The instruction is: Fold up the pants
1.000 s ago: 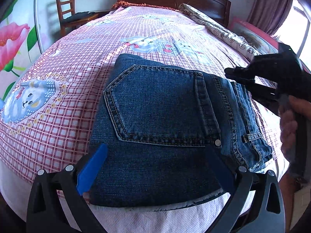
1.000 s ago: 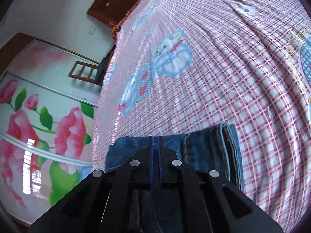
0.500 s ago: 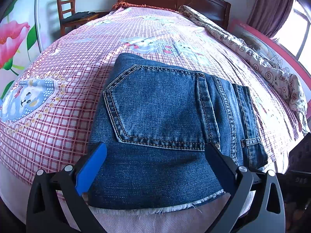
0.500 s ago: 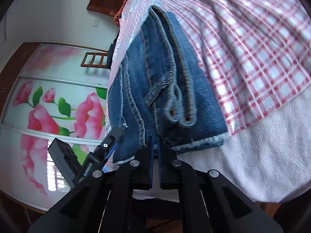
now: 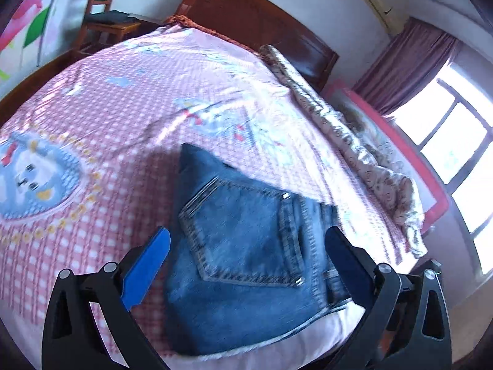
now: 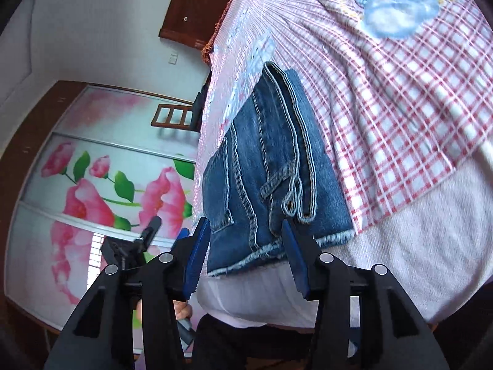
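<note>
The blue denim pants (image 5: 246, 246) lie folded in a compact stack near the front edge of the bed, back pocket up. They also show in the right wrist view (image 6: 271, 166), seen from the waistband side. My left gripper (image 5: 246, 243) is open and empty, its jaws wide apart above the stack. My right gripper (image 6: 243, 240) is open and empty, its jaws either side of the frayed near edge, apart from the cloth. The left gripper also shows in the right wrist view (image 6: 135, 240), at the left.
The bed carries a pink checked sheet (image 5: 123, 117) with cartoon prints. A rolled patterned quilt (image 5: 354, 141) lies along its right side. A wooden headboard (image 5: 255, 21) and a chair (image 5: 104, 21) stand at the back. A floral wardrobe door (image 6: 101, 191) and a window (image 5: 462, 141) border the room.
My right gripper has opened and stands back from the pants' edge. My left gripper has lifted and tilted, still open. The pants stay folded in place.
</note>
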`<state>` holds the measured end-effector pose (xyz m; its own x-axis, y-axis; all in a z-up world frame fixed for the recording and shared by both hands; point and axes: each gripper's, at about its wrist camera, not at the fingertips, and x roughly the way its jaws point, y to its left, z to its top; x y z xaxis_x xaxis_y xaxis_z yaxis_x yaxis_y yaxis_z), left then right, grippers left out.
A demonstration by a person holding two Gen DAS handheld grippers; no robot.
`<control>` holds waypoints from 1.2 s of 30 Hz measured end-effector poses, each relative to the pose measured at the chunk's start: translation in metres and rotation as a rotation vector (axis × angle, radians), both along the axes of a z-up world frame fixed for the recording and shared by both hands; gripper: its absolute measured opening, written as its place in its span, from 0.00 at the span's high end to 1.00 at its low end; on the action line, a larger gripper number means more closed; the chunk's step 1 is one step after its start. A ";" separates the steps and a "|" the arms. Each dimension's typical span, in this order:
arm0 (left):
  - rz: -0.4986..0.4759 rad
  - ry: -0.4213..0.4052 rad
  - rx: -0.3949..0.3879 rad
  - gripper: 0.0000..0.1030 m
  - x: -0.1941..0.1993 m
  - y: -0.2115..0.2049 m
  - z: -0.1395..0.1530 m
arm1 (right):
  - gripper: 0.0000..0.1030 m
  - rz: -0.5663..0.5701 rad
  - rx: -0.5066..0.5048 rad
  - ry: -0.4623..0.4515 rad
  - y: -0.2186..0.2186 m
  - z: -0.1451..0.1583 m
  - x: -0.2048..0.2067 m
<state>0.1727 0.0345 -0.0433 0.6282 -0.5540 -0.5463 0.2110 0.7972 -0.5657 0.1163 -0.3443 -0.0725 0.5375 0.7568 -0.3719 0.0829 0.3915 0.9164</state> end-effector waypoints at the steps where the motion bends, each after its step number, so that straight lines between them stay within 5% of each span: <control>1: -0.065 -0.008 -0.075 0.02 0.014 -0.006 0.006 | 0.54 -0.001 0.005 0.002 0.000 -0.001 0.004; 3: -0.142 0.005 -0.173 0.02 0.042 -0.021 0.009 | 0.54 -0.008 0.011 0.008 0.004 -0.004 0.011; 6: -0.194 0.097 -0.193 0.02 0.084 -0.040 -0.005 | 0.54 -0.031 0.028 0.045 0.009 -0.010 0.018; 9: -0.125 0.217 -0.121 0.03 0.111 -0.041 -0.037 | 0.54 -0.035 0.057 0.063 -0.005 -0.025 0.017; 13: 0.024 0.315 -0.288 0.07 0.135 -0.010 -0.079 | 0.54 -0.014 0.031 0.062 -0.002 -0.026 0.020; 24: 0.070 0.261 -0.239 0.04 0.103 0.017 -0.043 | 0.53 0.004 -0.004 0.049 -0.003 -0.016 0.011; 27: 0.053 0.298 -0.230 0.04 0.081 0.037 -0.055 | 0.43 -0.037 -0.049 -0.023 -0.021 0.000 0.011; 32: -0.034 0.348 -0.296 0.03 0.043 0.043 -0.082 | 0.42 -0.098 -0.065 -0.019 -0.048 -0.006 0.026; 36: -0.130 0.329 -0.263 0.03 0.027 0.026 -0.089 | 0.42 -0.108 -0.078 0.018 -0.053 -0.020 0.038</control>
